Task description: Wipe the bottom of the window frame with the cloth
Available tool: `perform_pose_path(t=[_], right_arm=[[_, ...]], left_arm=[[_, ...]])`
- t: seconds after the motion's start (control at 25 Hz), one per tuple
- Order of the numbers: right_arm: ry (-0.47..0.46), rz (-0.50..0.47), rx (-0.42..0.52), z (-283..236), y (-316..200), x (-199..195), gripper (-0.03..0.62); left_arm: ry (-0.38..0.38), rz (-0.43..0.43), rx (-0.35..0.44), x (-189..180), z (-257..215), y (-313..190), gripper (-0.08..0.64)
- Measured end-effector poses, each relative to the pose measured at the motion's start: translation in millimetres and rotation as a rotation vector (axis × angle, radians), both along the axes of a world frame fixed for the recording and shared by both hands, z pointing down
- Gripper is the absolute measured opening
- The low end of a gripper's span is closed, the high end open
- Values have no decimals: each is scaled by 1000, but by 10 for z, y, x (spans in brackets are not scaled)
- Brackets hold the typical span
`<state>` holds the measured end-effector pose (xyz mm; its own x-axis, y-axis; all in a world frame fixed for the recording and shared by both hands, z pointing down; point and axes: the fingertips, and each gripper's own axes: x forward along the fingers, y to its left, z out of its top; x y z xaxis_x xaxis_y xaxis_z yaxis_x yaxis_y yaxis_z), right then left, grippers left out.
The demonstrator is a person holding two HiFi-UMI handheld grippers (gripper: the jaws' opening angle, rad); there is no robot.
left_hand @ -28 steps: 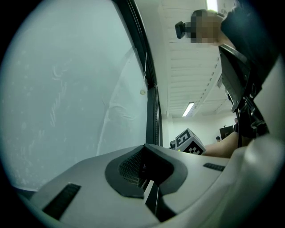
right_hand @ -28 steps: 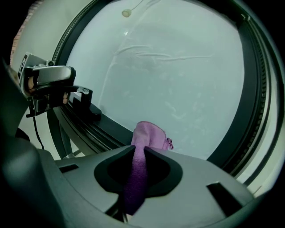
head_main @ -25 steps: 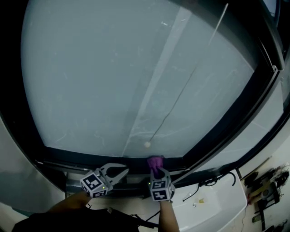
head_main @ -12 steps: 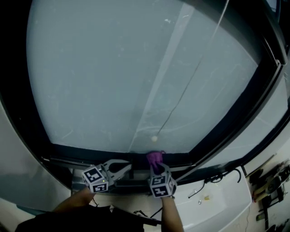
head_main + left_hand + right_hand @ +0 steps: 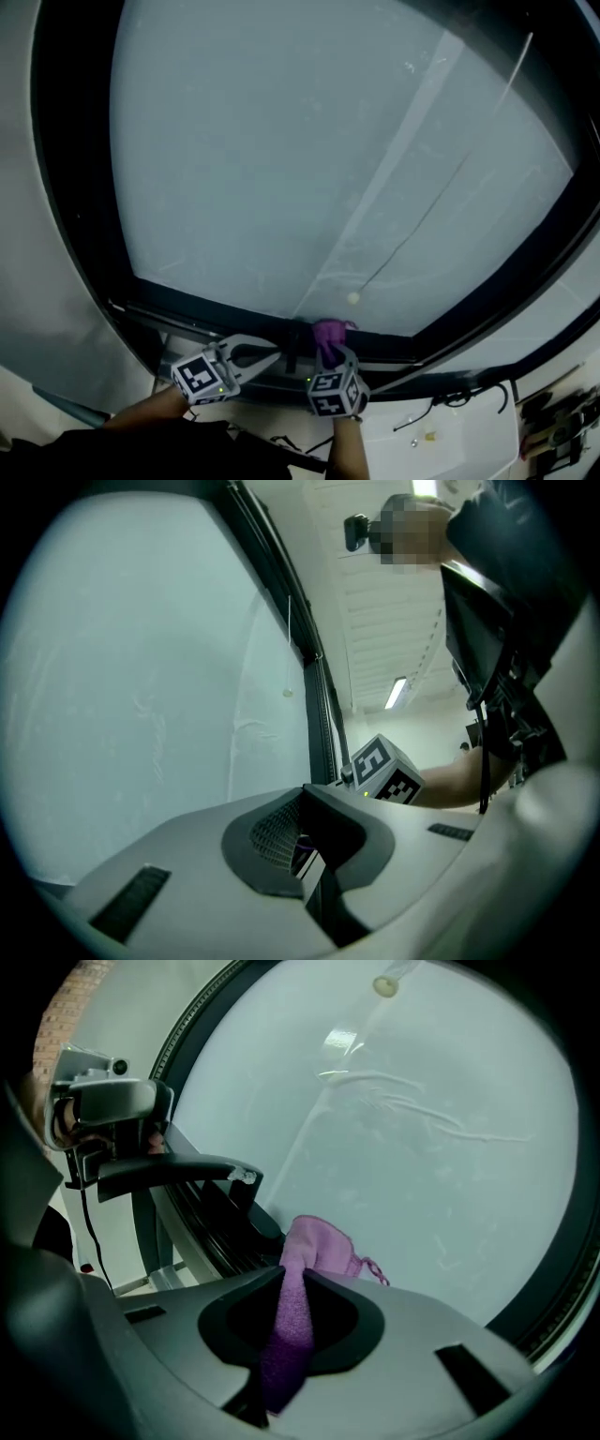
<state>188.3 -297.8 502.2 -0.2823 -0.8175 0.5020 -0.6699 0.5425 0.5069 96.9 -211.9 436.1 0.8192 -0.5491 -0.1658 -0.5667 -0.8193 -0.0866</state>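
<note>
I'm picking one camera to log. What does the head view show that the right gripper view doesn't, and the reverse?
Only the head view: the right gripper from outside, with its marker cube, and the white counter below the frame. Only the right gripper view: the jaws shut on the cloth, a fold running down between them. Both: the purple cloth at the frame's bottom, the pane, and the hanging bead.

The left hand-held gripper [image 5: 270,356] and right hand-held gripper [image 5: 330,354] are pale grey — each marked with black-and-white squares
</note>
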Motion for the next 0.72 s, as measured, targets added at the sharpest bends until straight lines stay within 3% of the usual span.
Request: perform_pose_path(t=[0.2, 0.48, 0.72], right_arm=[[-33, -10, -7, -1, 10, -63, 66], [-71, -35, -28, 33, 41, -139, 66], [-138, -84, -31, -72, 95, -298, 66]], left_arm=[[103, -56, -36, -243, -112, 54, 0], [69, -146, -48, -474, -57, 158, 1], [86, -246, -72, -657, 28, 265, 1]])
